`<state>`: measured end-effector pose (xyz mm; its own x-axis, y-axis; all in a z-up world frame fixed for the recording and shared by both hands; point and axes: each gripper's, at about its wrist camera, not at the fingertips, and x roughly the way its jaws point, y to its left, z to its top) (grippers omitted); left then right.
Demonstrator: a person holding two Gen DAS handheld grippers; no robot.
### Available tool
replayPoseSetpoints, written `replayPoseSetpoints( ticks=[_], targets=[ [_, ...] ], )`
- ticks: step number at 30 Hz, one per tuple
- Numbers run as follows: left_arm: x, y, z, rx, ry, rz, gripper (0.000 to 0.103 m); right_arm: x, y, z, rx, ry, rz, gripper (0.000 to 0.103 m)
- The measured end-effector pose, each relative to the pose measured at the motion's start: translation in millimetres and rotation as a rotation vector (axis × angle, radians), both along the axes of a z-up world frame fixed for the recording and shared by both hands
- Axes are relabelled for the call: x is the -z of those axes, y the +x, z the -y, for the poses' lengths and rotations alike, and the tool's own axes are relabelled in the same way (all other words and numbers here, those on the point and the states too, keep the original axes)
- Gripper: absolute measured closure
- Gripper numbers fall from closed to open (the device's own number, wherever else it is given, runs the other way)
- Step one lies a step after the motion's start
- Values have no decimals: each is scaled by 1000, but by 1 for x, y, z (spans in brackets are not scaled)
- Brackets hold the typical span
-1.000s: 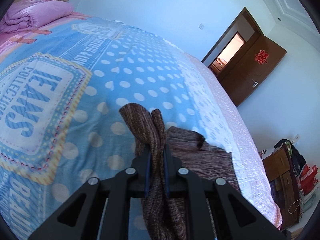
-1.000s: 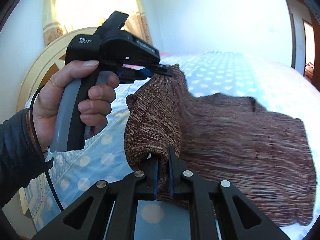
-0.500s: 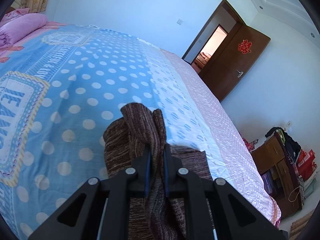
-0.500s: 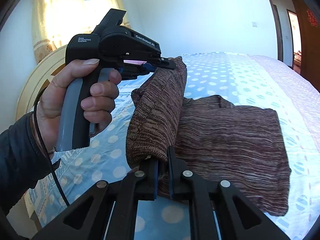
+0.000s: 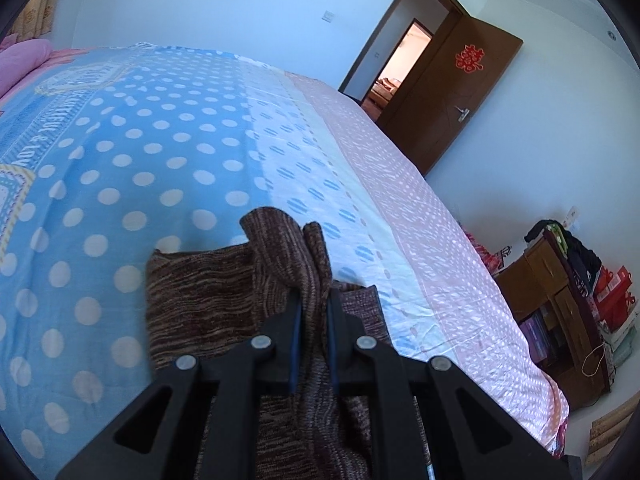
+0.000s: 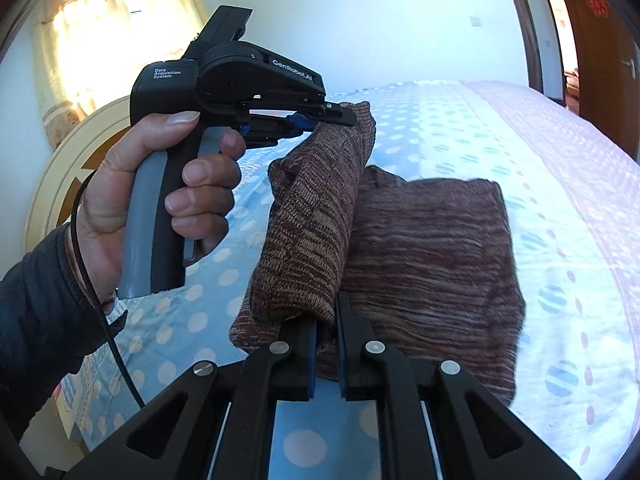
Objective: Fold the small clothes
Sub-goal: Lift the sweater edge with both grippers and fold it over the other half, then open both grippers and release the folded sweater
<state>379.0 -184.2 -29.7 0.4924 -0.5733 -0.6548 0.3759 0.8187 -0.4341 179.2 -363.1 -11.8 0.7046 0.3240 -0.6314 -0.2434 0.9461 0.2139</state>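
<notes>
A brown striped knit garment (image 6: 432, 256) lies on the bed, part of it flat on the blue dotted cover. Both grippers hold one raised edge of it, which hangs between them as a folded band (image 6: 308, 224). My right gripper (image 6: 326, 312) is shut on the near end of that edge. My left gripper (image 5: 314, 300) is shut on the far end; it also shows in the right wrist view (image 6: 344, 116), held in a hand. In the left wrist view the garment (image 5: 200, 296) spreads below and left of the jaws.
The bed (image 5: 160, 152) has a blue polka-dot cover with a pink strip (image 5: 400, 200) along its right side. A pink duvet (image 5: 20, 60) lies at the head. A brown door (image 5: 460, 96) and a cluttered wooden cabinet (image 5: 560, 300) stand beyond the bed. A round headboard (image 6: 60, 184) is at left.
Both grippers have carried the held edge across over the flat part of the garment toward the bed's pink side. The flat part now looks narrower and more doubled over.
</notes>
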Motion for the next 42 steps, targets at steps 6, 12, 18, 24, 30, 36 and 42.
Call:
replayPoseSetpoints(
  ticks=[6,12,18,24,30,36,42],
  targets=[
    [11,-2,31,43,16,-27,91,6,-5,23,32,15,-36,96],
    [18,-4,61,81,51,-29,91,16,-4,55,79,108,-112,96],
    [38,-2,92,96,126,-24,91,40,-3,80,121,190,-211,99],
    [53,-5,111,83,183,-28,87,45,-1,90,142,243,-244,99],
    [32,-28,103,126,166,61,78,43,-9,95,152,238,-246,99],
    [35,-58,58,96,213,117,51,35,-22,107,182,240,-208,91],
    [66,-85,11,38,287,156,51,6,-20,132,331,188,-86,53]
  ],
)
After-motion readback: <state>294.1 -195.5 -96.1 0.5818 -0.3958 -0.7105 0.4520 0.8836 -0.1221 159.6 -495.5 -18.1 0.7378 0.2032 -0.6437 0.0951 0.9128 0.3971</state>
